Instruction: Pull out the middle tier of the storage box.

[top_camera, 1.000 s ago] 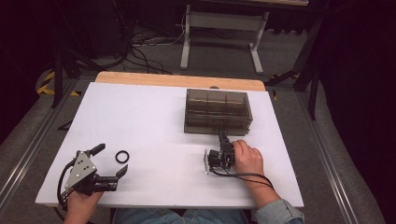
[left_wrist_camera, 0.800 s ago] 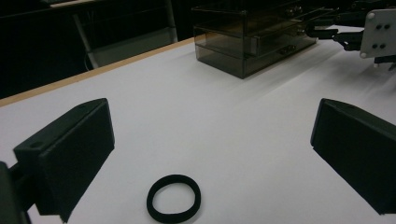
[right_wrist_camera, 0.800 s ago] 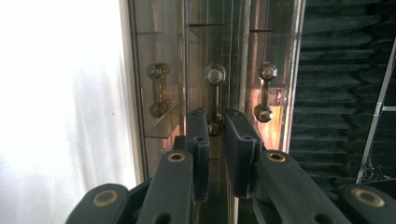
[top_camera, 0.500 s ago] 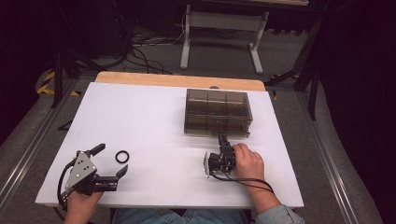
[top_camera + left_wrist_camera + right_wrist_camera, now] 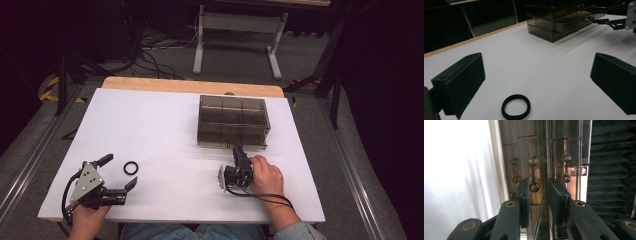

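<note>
A person seated at a white bench (image 5: 165,130) works with a two-jaw tool in each hand. The right tool (image 5: 239,152) is turned on its side and points at the front of a smoked clear drawer box (image 5: 233,120) that stands toward the far right of the bench, in front of a strip of bare wood along the far edge (image 5: 192,86). In the right gripper view the right tool's black jaws stand a narrow gap apart on either side of a small clear drawer handle (image 5: 534,173); they have just been opening, and the pads do not press on the handle, which sits just ahead of and between their tips. Two more such handles show on the box front to either side of it. At the near left corner of the bench, the left tool (image 5: 119,172) rests low with its jaws spread wide and nothing held. A black rubber ring (image 5: 131,167) lies flat on the bench between those jaws, touching neither; the left gripper view shows the ring (image 5: 515,106) close in front, with the drawer box (image 5: 559,20) and the right tool (image 5: 600,16) well beyond it.
</note>
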A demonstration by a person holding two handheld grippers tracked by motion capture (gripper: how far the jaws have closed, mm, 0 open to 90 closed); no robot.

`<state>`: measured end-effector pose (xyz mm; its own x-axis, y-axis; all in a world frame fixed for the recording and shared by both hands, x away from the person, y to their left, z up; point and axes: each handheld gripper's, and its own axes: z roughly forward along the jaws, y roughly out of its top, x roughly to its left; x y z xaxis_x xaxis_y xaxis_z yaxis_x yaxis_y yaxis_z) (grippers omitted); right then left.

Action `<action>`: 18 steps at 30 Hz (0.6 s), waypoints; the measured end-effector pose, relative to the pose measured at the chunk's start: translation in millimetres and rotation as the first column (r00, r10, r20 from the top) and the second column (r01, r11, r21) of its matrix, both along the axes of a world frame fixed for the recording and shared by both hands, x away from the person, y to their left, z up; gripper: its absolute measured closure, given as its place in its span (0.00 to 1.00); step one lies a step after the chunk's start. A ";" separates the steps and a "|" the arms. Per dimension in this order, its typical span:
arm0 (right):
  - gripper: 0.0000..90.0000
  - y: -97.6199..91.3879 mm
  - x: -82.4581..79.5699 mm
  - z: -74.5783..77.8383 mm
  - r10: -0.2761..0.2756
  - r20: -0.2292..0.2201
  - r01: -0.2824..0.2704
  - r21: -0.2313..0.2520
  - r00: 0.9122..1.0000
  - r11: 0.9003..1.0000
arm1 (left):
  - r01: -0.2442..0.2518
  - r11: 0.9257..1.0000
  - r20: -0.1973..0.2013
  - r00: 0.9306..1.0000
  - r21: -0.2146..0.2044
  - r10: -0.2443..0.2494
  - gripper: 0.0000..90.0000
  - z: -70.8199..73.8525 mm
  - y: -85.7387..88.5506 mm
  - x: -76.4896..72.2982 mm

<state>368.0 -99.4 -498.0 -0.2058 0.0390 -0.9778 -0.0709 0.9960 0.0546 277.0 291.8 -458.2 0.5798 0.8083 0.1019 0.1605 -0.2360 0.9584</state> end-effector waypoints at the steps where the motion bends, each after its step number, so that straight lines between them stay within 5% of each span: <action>1: 0.80 0.1 -0.6 -0.1 0.006 0.001 -0.006 0.001 1.000 1.000 | 0.000 1.000 0.000 1.000 0.000 0.000 0.00 0.1 -0.1 -0.1; 18: 0.76 -7.8 -11.9 13.7 0.058 0.011 -0.059 0.084 0.998 0.995 | 0.000 1.000 -0.001 1.000 -0.006 0.000 0.00 0.2 0.4 0.1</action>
